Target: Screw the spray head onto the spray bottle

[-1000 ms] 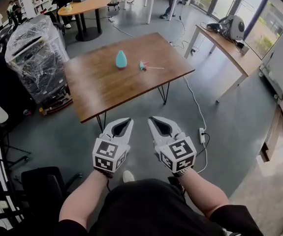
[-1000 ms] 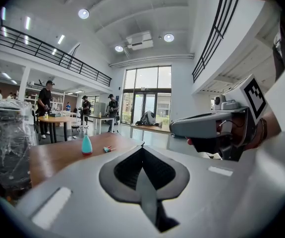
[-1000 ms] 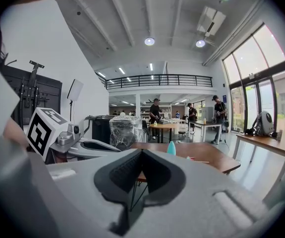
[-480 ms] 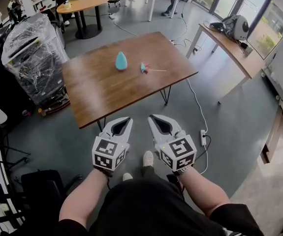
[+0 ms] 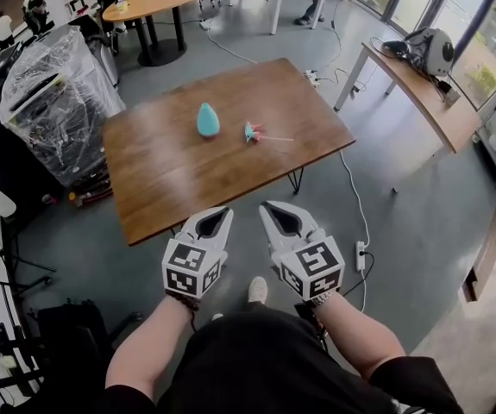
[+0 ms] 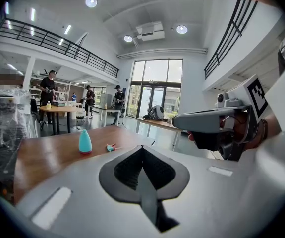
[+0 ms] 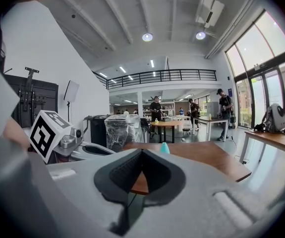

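- The left tool (image 5: 219, 211) and the right tool (image 5: 273, 207) were held side by side in front of the person's waist, close together but not touching.
- Both pointed forward and a little downward toward the near edge of the desk (image 5: 178, 175), still short of it and over the grey floor.
- Both bare forearms reached out from the bottom of the head view, the left forearm (image 5: 144, 348) and the right forearm (image 5: 355, 335) angling slightly inward, with each marker cube facing up toward the camera.
- The left tool's jaws were closed together, with nothing between them.
- The right tool's jaws were likewise closed and empty.
- The teal spray bottle (image 5: 208, 120) stood upright on the far half of the desk, well apart from both tools.
- The spray head (image 5: 251, 132) lay on its side on the desk, near the bottle on the right in the head view and not touching it, its thin tube pointing away from the bottle.
- One shoe (image 5: 258, 290) showed on the floor below and between the tools.
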Available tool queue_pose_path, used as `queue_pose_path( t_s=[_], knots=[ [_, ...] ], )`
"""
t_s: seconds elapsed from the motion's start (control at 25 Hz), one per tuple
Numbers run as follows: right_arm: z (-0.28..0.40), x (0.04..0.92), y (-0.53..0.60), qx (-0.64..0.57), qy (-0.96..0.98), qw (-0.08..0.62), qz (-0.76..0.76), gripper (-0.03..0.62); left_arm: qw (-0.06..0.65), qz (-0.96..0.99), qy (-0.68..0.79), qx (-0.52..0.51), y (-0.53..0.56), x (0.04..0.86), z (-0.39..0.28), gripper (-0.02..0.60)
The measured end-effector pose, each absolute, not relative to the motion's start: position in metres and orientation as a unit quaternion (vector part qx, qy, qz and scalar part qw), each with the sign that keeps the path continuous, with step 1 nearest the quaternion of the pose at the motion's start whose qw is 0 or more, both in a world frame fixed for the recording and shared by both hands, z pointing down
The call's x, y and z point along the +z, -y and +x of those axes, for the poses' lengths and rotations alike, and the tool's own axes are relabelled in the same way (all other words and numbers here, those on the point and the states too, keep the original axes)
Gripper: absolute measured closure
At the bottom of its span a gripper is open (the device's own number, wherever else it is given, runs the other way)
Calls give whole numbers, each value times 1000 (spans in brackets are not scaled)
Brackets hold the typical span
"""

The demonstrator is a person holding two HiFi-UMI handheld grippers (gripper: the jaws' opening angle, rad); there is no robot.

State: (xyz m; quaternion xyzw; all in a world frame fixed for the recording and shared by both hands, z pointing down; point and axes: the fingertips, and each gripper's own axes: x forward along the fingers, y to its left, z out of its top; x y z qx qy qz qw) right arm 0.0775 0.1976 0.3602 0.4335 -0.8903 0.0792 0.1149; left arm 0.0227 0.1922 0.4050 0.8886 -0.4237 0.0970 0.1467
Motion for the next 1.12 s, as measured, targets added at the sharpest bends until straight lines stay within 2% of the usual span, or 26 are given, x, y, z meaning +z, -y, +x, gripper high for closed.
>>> queue_pose_path(
  t_s=[0.44, 1.12],
  knots=[
    [112, 365, -134, 83, 906, 118, 398, 602, 160, 870, 455, 100, -131, 410, 59, 565],
    [111, 375, -60, 92, 892, 134, 423, 602, 180, 878, 429, 109, -49, 429, 53, 565]
  ],
)
